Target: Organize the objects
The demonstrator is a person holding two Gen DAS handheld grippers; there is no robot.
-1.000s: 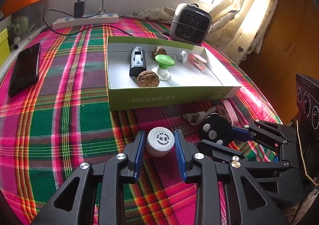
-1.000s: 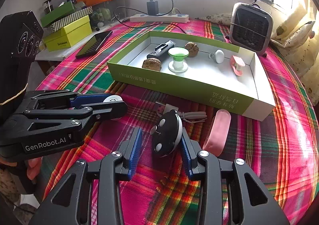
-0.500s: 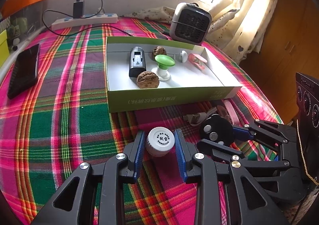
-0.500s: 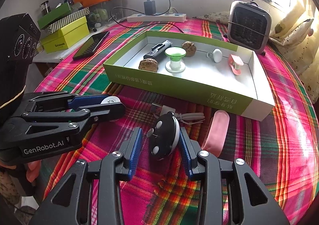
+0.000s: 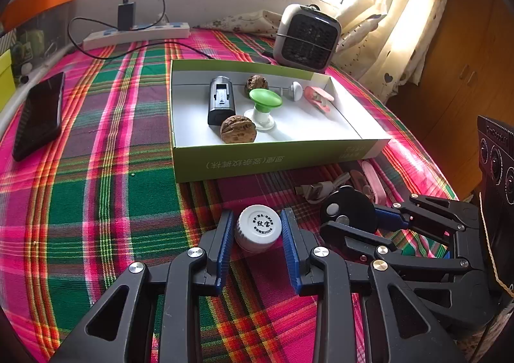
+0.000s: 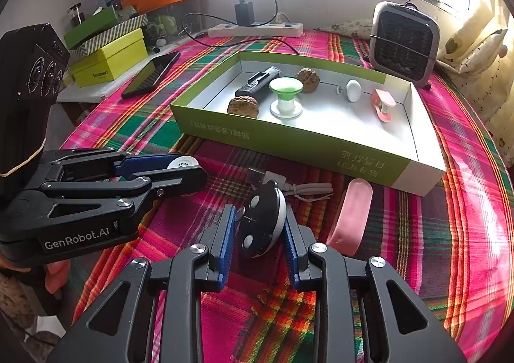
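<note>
While both grippers rest low over the plaid cloth, each straddles one loose item in front of the green box. The left gripper stands partly open around the white bottle cap; a sliver of cloth shows on either side, so the pads do not appear to press on it. The right gripper has just been closing its jaws on the black round device, which sits tilted on edge between them; the right pad meets its white rim, and the left pad looks to be at or just short of its face.

Handling, as a judgement:
- The cap looks light, rigid and smooth. Take it across its ribbed side wall, low down, so that it cannot pop upward.
- The device looks like hard moulded plastic, domed and slippery. Its curved faces give the flat pads little purchase, so grip near the widest part and avoid the buttons.
- The grey cable lies touching or just behind the device and may drag if snagged.
- The pink case lies just beside the right jaw.

The box already holds two walnuts, a green knob and other small pieces.
</note>
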